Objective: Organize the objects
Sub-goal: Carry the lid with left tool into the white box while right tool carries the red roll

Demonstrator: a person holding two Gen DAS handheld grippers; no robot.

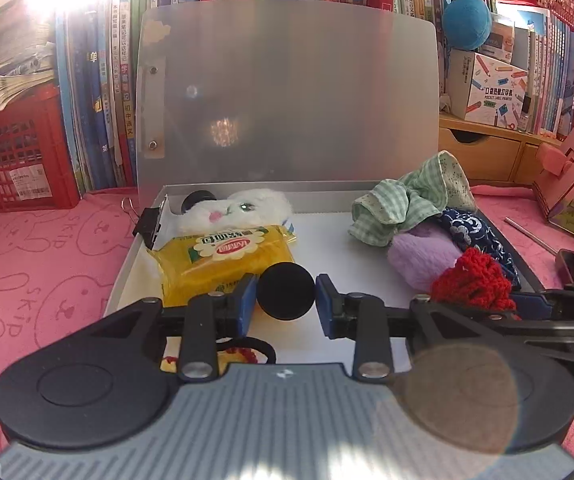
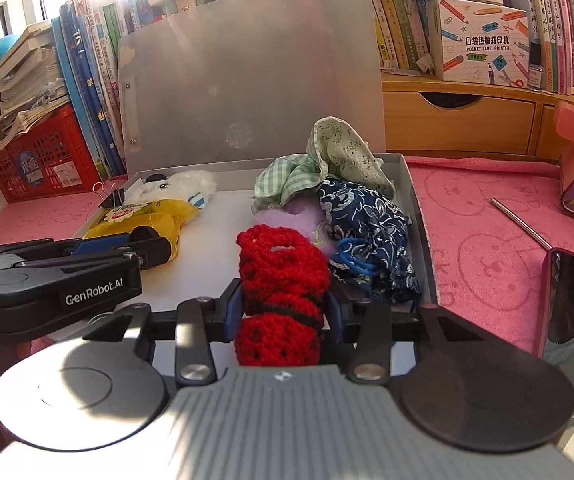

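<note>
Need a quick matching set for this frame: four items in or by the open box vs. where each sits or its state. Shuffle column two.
1. black round object
2. red crocheted piece
3. binder clip
4. white plush toy

A. clipped on the box's left wall
B. between the right gripper's fingers
C. back of the box, behind the yellow packet
D. between the left gripper's fingers

Pairs: 1-D, 2-B, 3-A, 4-C
</note>
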